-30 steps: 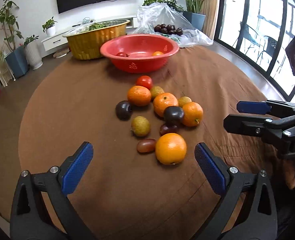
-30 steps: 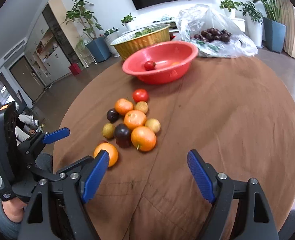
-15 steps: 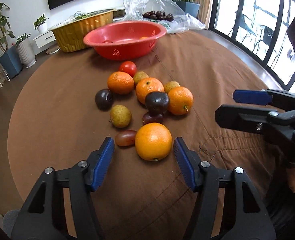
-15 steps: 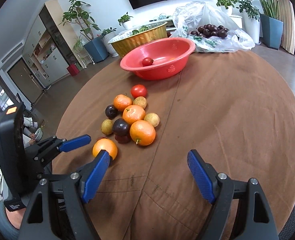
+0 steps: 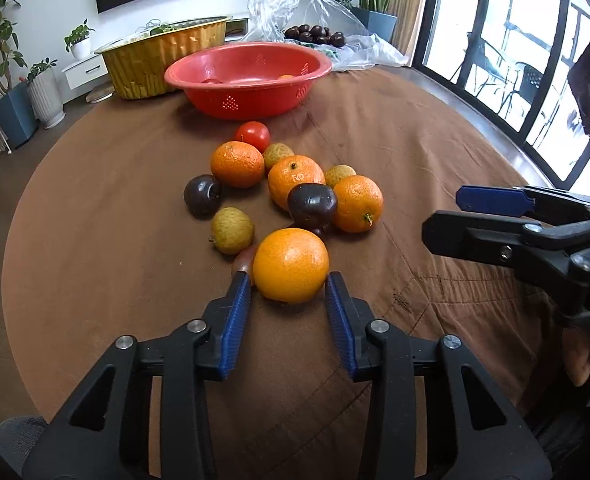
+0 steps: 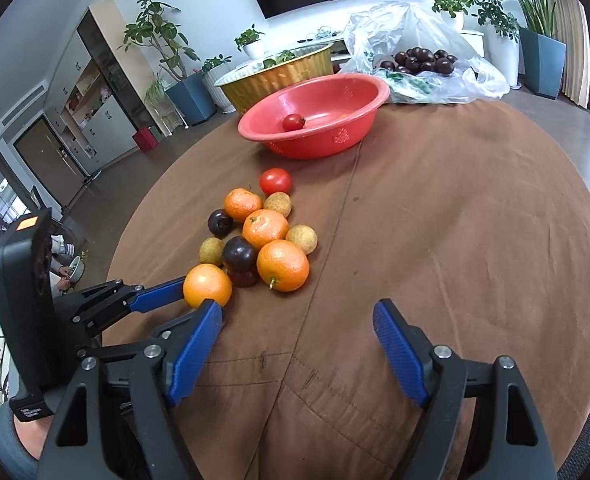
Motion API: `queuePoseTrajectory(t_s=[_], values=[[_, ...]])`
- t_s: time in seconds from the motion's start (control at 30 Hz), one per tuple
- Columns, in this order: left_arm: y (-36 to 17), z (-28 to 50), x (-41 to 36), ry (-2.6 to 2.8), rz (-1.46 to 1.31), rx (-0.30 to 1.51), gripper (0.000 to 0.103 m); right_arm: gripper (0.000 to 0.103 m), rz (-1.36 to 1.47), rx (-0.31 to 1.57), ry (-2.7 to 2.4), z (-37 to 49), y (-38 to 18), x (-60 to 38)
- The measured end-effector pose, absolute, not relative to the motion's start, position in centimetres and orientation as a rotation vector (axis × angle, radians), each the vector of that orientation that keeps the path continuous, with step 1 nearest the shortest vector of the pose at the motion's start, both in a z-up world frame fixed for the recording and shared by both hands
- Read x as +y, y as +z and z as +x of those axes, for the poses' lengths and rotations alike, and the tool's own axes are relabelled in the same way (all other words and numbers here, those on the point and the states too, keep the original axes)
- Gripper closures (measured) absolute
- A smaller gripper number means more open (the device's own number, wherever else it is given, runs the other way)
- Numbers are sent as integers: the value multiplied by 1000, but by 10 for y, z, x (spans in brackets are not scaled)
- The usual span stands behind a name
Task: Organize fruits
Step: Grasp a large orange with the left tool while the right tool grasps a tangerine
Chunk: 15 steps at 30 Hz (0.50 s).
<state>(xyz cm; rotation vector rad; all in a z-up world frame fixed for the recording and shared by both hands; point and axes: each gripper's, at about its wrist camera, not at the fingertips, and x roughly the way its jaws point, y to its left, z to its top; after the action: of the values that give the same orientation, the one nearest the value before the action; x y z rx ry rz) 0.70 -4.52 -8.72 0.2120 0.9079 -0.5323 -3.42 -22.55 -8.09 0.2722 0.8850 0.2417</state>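
Orange: the big orange [image 5: 291,265] sits at the near end of the fruit cluster, on the brown cloth of the table [image 5: 95,240], toward my edge of it.
Left gripper: my left gripper [image 5: 289,292] has its blue pads on either side of the orange, close against its lower flanks; the jaws are narrowed around it, but I cannot tell whether they press on it.
Same from the right wrist: the orange [image 6: 207,285] lies between the left gripper's two blue fingers.
Cluster: just beyond it lie three mandarins, two dark plums [image 5: 312,205], pale longan-like fruits [image 5: 231,230] and a red tomato [image 5: 253,135] at the far end; a small dark-red fruit is half hidden behind the orange.
Right gripper: my right gripper [image 6: 297,354] hangs over bare cloth at the near edge, jaws wide apart, holding nothing.
Red basin: the red basin [image 6: 335,136] stands toward the far edge, with a tomato [image 6: 293,122] inside.
Beyond: a gold tub [image 5: 155,60] and a plastic bag of dark fruit [image 6: 419,60] at the far edge.
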Motion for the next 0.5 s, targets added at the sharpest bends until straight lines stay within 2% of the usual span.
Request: queuePoseTrajectory(t_s=[0.23,0.33,0.5], values=[[-85,9,-44,-533,202,908,65,24,254,905,250,-31,-84,-218],[-84,8,-48,-547,210,899,50,24,252,904,250,-30,-84,-219],[-85,7,-53,-552,238,890,48,24,258,903,249,-30,-85,-221]])
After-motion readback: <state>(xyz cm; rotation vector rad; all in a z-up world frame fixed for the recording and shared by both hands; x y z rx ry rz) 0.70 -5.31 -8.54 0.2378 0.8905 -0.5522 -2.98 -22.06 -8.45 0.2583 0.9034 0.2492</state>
